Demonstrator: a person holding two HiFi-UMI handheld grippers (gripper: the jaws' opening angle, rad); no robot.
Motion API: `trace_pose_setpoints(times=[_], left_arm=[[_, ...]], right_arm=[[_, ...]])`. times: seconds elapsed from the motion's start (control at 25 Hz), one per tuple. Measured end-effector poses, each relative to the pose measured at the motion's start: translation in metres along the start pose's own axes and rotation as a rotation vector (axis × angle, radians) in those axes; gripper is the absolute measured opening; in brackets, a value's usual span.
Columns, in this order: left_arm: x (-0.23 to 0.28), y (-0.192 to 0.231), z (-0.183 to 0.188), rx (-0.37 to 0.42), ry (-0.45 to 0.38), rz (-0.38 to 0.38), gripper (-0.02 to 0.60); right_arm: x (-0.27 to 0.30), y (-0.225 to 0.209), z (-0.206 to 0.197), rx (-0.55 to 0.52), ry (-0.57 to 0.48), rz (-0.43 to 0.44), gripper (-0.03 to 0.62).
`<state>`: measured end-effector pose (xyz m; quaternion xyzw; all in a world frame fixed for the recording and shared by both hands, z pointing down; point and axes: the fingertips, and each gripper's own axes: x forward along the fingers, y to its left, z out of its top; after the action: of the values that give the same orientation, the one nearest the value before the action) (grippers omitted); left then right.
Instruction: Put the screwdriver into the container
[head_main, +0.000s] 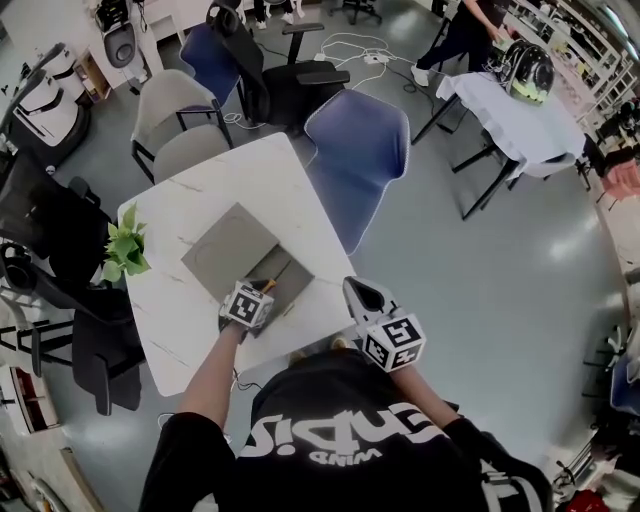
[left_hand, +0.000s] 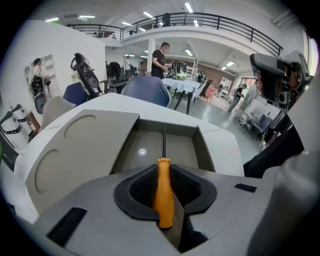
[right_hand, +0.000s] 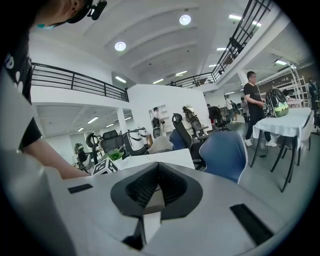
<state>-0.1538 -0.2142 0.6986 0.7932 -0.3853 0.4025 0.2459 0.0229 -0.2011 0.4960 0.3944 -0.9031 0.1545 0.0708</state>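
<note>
A screwdriver with an orange handle (left_hand: 163, 192) is clamped in my left gripper (left_hand: 163, 167). Its thin dark shaft (left_hand: 163, 141) points straight ahead over the open grey container (left_hand: 192, 150). The container's flat lid (left_hand: 82, 147) lies spread out to the left. From the head view, the left gripper (head_main: 258, 294) hovers at the container's (head_main: 292, 272) near edge, on the white table (head_main: 190, 205). The orange handle (head_main: 268, 285) just shows past the marker cube. My right gripper (head_main: 362, 296) hangs off the table's right side, above the floor. In its own view the right gripper (right_hand: 159, 166) is shut and holds nothing.
A small green plant (head_main: 124, 254) stands at the table's left edge. A blue chair (head_main: 358, 150) and grey chairs (head_main: 172, 105) crowd the far side, with black office chairs (head_main: 60, 260) on the left. A cloth-covered table (head_main: 520, 110) stands far right, a person beside it.
</note>
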Motion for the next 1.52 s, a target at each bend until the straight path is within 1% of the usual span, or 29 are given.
trace_pose_setpoints(times=[0.28,0.52,0.68,0.84,1.0,1.16,1.28,1.36,1.52], left_arm=[[0.005,0.000,0.003,-0.013,0.022,-0.005,0.084],[0.005,0.001,0.003,-0.046,0.031,-0.007,0.091],[-0.001,0.000,0.007,-0.053,0.016,-0.014,0.110],[-0.013,-0.001,0.014,-0.044,-0.007,-0.014,0.114],[-0.035,-0.003,0.028,-0.003,-0.054,-0.002,0.103],[-0.063,-0.004,0.043,0.037,-0.094,0.025,0.045],[-0.080,-0.003,0.054,0.052,-0.134,0.051,0.022],[-0.095,-0.006,0.064,0.036,-0.190,0.059,0.014],[-0.140,-0.023,0.100,-0.044,-0.392,0.060,0.014]], right_arm=[[-0.004,-0.003,-0.002,0.006,0.008,-0.013,0.012],[-0.004,-0.004,-0.004,0.007,0.011,-0.010,0.012],[-0.005,-0.003,-0.004,0.008,0.009,-0.006,0.012],[-0.004,-0.002,-0.005,0.006,0.012,0.003,0.012],[-0.001,0.000,-0.005,0.007,0.015,0.015,0.012],[-0.001,0.003,-0.004,0.006,0.017,0.026,0.012],[-0.001,0.003,-0.003,0.003,0.018,0.032,0.012],[-0.001,0.005,-0.004,0.000,0.020,0.038,0.012],[-0.002,0.008,-0.001,-0.009,0.015,0.044,0.012]])
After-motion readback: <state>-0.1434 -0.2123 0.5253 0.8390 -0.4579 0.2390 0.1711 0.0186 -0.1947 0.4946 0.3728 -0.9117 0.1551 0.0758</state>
